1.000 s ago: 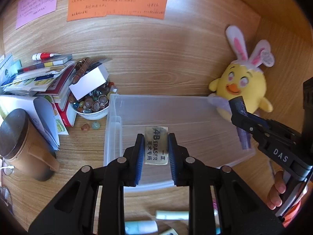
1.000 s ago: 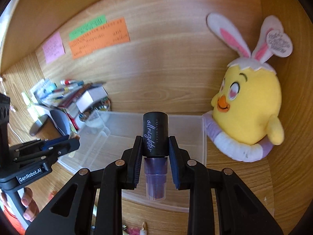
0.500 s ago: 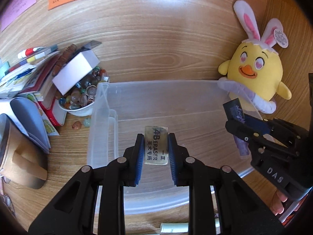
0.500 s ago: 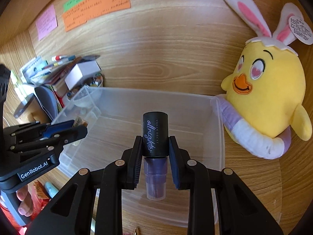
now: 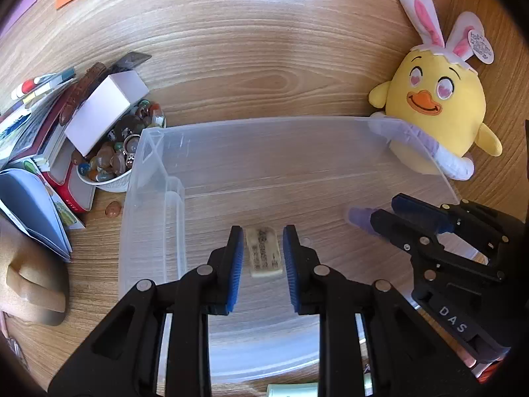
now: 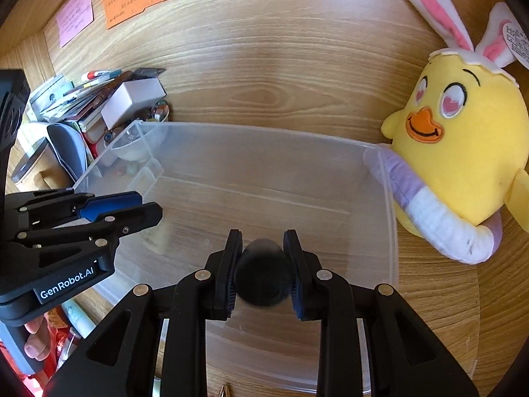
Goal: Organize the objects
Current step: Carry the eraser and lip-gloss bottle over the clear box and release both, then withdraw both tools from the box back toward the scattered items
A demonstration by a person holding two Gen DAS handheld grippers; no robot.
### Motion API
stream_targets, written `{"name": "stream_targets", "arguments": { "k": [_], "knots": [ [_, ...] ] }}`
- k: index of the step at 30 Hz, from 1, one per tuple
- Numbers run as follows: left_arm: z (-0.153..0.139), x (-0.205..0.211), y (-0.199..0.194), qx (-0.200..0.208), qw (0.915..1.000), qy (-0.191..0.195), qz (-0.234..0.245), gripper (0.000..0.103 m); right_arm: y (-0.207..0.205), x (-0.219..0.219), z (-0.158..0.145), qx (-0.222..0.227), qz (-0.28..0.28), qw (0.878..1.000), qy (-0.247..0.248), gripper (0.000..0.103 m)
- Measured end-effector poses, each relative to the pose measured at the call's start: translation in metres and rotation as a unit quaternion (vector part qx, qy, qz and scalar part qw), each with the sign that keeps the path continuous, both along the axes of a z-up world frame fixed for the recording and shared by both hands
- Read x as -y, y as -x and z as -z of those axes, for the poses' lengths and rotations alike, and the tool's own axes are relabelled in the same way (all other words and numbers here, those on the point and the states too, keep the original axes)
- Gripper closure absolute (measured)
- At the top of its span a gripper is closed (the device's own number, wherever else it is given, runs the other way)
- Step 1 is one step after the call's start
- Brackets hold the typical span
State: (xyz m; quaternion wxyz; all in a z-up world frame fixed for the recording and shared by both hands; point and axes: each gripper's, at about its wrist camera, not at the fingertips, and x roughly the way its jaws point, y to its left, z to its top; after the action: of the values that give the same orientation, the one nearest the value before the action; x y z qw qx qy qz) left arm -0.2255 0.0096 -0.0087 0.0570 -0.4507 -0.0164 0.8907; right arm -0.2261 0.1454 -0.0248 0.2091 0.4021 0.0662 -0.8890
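Note:
A clear plastic bin (image 5: 264, 120) lies on the wooden desk, and both grippers reach down into it. My left gripper (image 5: 263, 231) is shut on a beige eraser (image 5: 264, 253), which looks blurred and tilted between the blue pads, low over the bin floor. My right gripper (image 6: 263, 235) is shut on a dark-capped purple bottle (image 6: 263, 274). The bottle's black cap points at the camera as a blurred blob. In the left wrist view, the right gripper (image 5: 385, 208) comes in from the right with the bottle's purple end (image 5: 357, 215) poking past its fingertips. The left gripper (image 6: 148, 203) shows at the left of the bin (image 6: 264, 129).
A yellow plush chick (image 5: 436, 115) leans on the bin's right wall. Left of the bin are a bowl of stones (image 5: 112, 155), a white box (image 5: 105, 109), stacked books (image 5: 39, 125) and a brown mug (image 5: 29, 281). A pale green tube (image 5: 291, 390) lies in front.
Both grippers sank lower into the bin. The bottle swung from upright to cap-toward-camera in the right jaws. The eraser tipped and blurred between the left pads.

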Motion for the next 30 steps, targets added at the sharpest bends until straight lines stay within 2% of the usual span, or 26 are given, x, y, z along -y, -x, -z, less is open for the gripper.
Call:
{"name": "stream_targets", "arguments": {
  "k": [3, 8, 13, 15, 17, 19, 21, 25, 30],
  "knots": [
    [-0.002, -0.001, -0.001, 0.001, 1.0000, -0.003, 0.001, 0.079, -0.003, 0.001, -0.004, -0.010, -0.001, 1.000, -0.005, 0.079],
    [-0.010, 0.001, -0.008, -0.008, 1.0000, -0.002, -0.004, 0.069, -0.010, -0.002, -0.013, -0.030, 0.003, 1.000, -0.009, 0.061],
    [-0.029, 0.009, -0.025, -0.031, 0.9994, -0.007, -0.011, 0.044, -0.021, -0.007, -0.030, -0.049, 0.004, 0.999, -0.005, 0.050],
    [-0.038, 0.010, -0.034, -0.045, 0.9989, -0.001, -0.011, 0.038, -0.029, -0.011, -0.039, -0.059, 0.006, 0.998, -0.003, 0.046],
    [-0.046, 0.010, -0.044, -0.059, 0.9982, 0.007, -0.012, 0.030, -0.039, -0.015, -0.047, -0.070, 0.006, 0.998, 0.003, 0.038],
    [-0.054, 0.011, -0.057, -0.072, 0.9972, 0.014, -0.011, 0.018, -0.050, -0.019, -0.054, -0.081, 0.004, 0.997, 0.009, 0.025],
    [-0.060, 0.014, -0.071, -0.081, 0.9965, 0.018, -0.009, 0.010, -0.061, -0.023, -0.061, -0.092, 0.000, 0.996, 0.012, 0.020],
    [-0.069, 0.019, -0.097, -0.096, 0.9951, 0.021, -0.007, 0.005, -0.081, -0.029, -0.068, -0.105, -0.004, 0.994, 0.017, 0.019],
    [-0.067, 0.027, -0.123, -0.089, 0.9960, 0.010, -0.007, 0.004, -0.100, -0.041, -0.063, -0.103, -0.003, 0.994, 0.023, 0.018]
  ]
}}
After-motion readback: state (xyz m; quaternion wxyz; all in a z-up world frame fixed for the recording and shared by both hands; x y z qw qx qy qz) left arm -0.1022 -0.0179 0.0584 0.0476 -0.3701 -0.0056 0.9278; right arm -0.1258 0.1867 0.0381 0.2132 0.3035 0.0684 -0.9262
